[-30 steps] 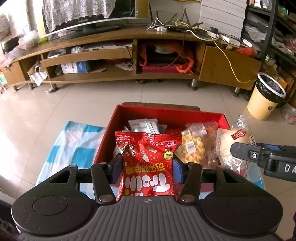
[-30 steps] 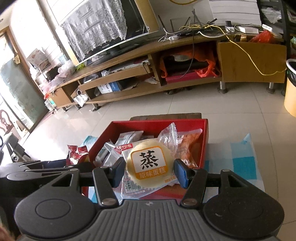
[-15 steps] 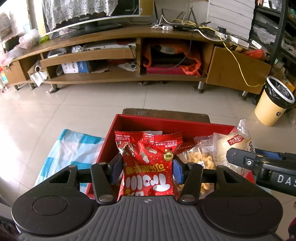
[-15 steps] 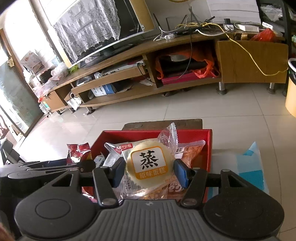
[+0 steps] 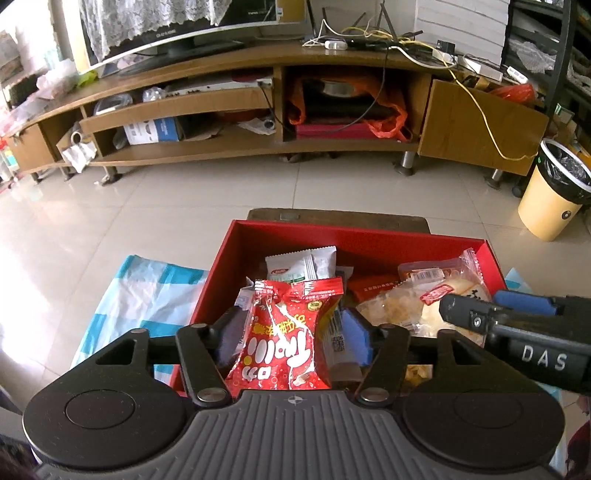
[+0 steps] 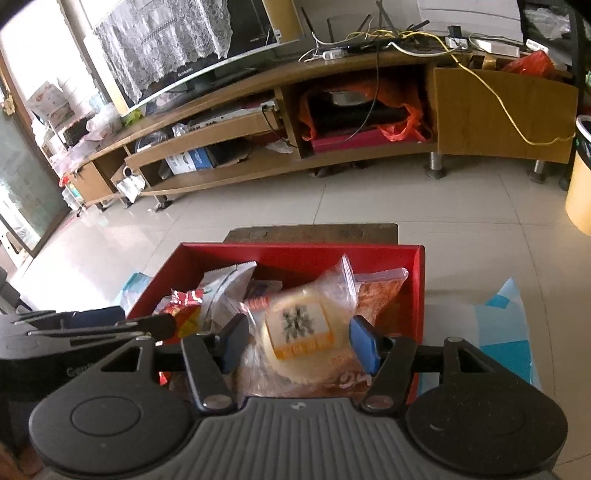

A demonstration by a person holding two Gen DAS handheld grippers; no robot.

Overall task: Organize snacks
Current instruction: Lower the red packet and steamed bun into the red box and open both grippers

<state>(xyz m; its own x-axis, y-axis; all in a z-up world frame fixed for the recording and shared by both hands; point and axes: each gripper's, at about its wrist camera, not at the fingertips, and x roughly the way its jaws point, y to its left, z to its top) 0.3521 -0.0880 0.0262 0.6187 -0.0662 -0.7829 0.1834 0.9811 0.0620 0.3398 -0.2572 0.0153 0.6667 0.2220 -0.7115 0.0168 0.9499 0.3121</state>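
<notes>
Glossy foil snack bag (image 5: 291,339); matt, perhaps cardboard, red box (image 5: 369,240).

Just past the fingertips, a low dark-brown wooden table (image 5: 338,215), only its far edge showing. Spread across it, a thin blue-and-white checked plastic sheet (image 5: 147,291), reaching out beyond the fingers on both sides. Resting on the sheet, straight ahead of and under the fingers, an open red cardboard box (image 5: 354,240) with packets of snacks inside.

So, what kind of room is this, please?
Most likely a home living room: a long wooden TV stand holds a television draped with lace, the floor is tiled, and a lined waste bin stands nearby.
</notes>
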